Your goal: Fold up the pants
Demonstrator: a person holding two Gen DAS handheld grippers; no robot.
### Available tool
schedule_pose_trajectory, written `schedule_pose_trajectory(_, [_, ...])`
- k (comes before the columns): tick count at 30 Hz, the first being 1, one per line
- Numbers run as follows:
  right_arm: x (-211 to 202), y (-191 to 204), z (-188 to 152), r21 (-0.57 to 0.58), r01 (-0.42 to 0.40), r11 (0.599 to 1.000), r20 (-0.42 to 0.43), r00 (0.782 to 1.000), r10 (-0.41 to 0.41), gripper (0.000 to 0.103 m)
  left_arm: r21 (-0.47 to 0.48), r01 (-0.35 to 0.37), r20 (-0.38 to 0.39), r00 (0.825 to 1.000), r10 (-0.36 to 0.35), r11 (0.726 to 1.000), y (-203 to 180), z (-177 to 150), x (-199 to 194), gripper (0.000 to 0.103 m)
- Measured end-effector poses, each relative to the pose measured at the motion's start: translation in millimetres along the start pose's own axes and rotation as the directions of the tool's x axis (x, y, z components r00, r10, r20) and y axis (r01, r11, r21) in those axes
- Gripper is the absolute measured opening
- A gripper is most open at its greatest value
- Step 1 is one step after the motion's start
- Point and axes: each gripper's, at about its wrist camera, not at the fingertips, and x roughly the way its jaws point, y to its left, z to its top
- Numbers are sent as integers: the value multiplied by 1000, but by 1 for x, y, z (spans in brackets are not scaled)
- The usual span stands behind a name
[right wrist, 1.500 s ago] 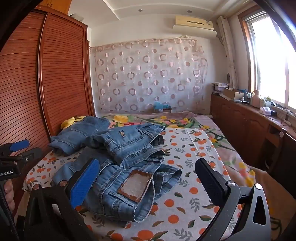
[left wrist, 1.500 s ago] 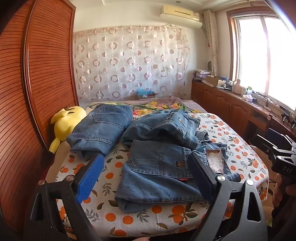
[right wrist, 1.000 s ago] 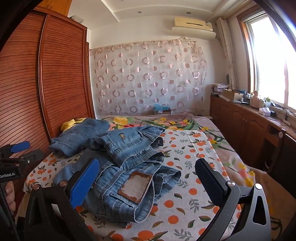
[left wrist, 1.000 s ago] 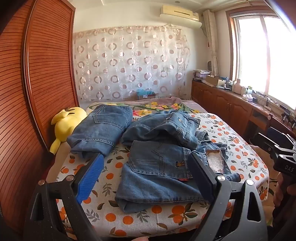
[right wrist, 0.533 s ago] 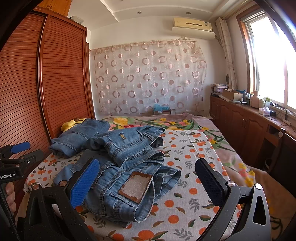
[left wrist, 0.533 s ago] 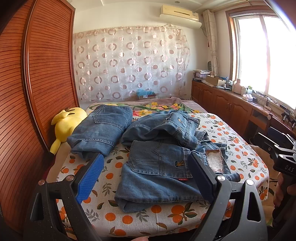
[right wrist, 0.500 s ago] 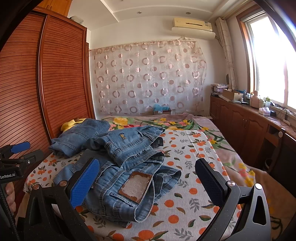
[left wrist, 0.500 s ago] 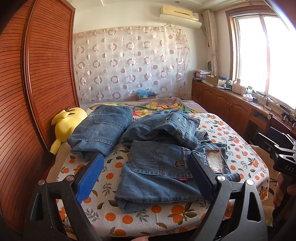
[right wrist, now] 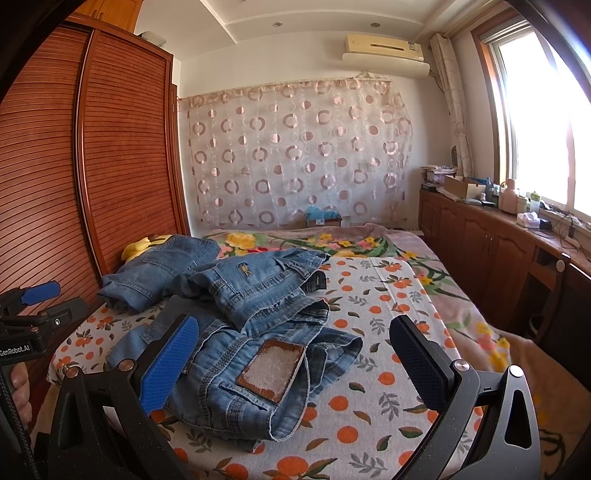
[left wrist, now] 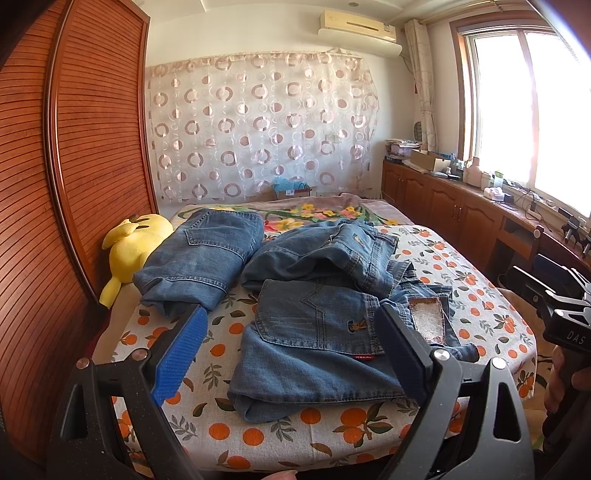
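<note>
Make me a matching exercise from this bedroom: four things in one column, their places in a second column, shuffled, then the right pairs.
Things:
1. yellow plush toy
2. air conditioner
3. folded jeans
4. leather-patch jeans

Places:
A. high on the wall above the curtain
B. nearest the bed's front edge
C. against the wooden wardrobe
D. far left of the bed, beside the toy

Pairs: 1-C, 2-A, 3-D, 4-B

A home bedroom: bed (left wrist: 424, 254) with fruit-print sheet in the middle, slatted wooden wardrobe (left wrist: 92, 147) left, circle-print curtain (left wrist: 258, 125) far, air conditioner (right wrist: 384, 48) above, window (left wrist: 535, 107) over low cabinets (left wrist: 443, 206) right, yellow plush toy (left wrist: 129, 247) beside the wardrobe.
</note>
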Motion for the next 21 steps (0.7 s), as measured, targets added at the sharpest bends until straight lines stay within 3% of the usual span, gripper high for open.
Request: schedule_pose_trajectory(21, [1, -1, -1, 4, 1, 1000, -5, 1000, -1, 103, 0, -1, 1, 1000, 1, 1000, 0, 0, 0, 92])
